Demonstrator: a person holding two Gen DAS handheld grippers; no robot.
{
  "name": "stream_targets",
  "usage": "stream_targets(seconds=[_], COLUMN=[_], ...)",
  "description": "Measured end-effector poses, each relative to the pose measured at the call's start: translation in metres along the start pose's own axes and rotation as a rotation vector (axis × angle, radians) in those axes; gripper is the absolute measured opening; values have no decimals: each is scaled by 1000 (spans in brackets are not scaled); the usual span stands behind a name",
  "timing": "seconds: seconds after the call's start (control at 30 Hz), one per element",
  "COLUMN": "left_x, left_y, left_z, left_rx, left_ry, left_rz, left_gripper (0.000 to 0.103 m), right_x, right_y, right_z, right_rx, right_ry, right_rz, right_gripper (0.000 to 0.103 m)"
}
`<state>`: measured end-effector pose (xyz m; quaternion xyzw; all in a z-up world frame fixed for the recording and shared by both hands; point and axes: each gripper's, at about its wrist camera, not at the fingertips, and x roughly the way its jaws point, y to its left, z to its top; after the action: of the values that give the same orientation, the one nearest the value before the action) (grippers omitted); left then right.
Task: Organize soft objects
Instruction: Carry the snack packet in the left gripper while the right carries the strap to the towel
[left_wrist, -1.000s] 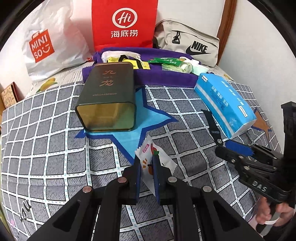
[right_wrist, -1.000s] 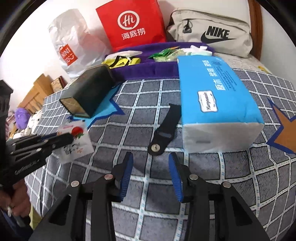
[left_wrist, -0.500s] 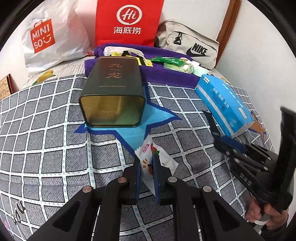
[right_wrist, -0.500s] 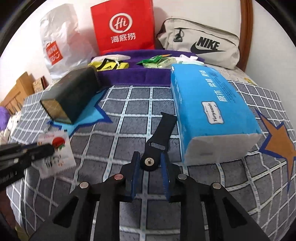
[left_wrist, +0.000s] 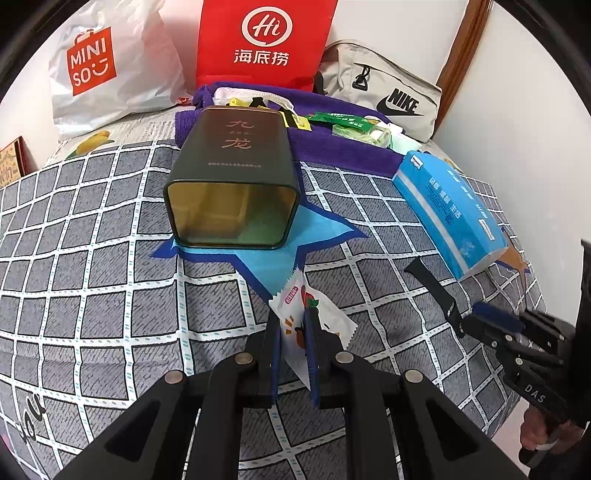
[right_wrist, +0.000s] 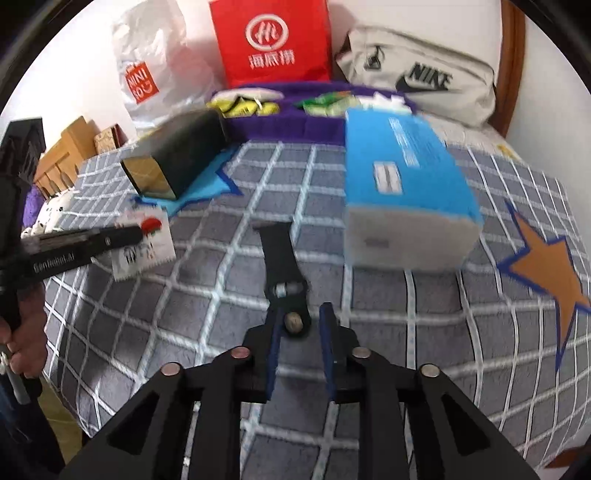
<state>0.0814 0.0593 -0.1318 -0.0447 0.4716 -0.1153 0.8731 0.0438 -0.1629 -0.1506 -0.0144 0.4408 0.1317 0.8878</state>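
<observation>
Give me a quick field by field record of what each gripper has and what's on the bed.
left gripper: shut on snack packet
right gripper: shut on the black strap, strap end between the fingers
surface: grey checked blanket
tin: on its side, open end toward the left camera
tissue pack: right of the strap

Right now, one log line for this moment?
left tongs: shut on snack packet | right tongs: shut on black strap | tin: lying open on bedspread

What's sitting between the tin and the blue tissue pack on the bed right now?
Only bare checked bedspread lies between the tin and the tissue pack; the black strap lies nearer, off that line. Both wrist views show it.
</observation>
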Motion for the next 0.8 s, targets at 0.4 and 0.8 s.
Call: stream_targets(seconds=[0.4, 0.8], left_x=[4, 8], left_y=[-3, -4], left_z=[1, 0], left_rx=[-3, -2], left_ry=[11, 18], left_rz=[11, 2], left_gripper=[12, 13], right_x=[32, 30], right_y=[17, 19], right_z=[17, 17], right_rx=[-111, -143], right_ry=[-4, 54], right_rz=[-24, 30], right_gripper=[31, 33])
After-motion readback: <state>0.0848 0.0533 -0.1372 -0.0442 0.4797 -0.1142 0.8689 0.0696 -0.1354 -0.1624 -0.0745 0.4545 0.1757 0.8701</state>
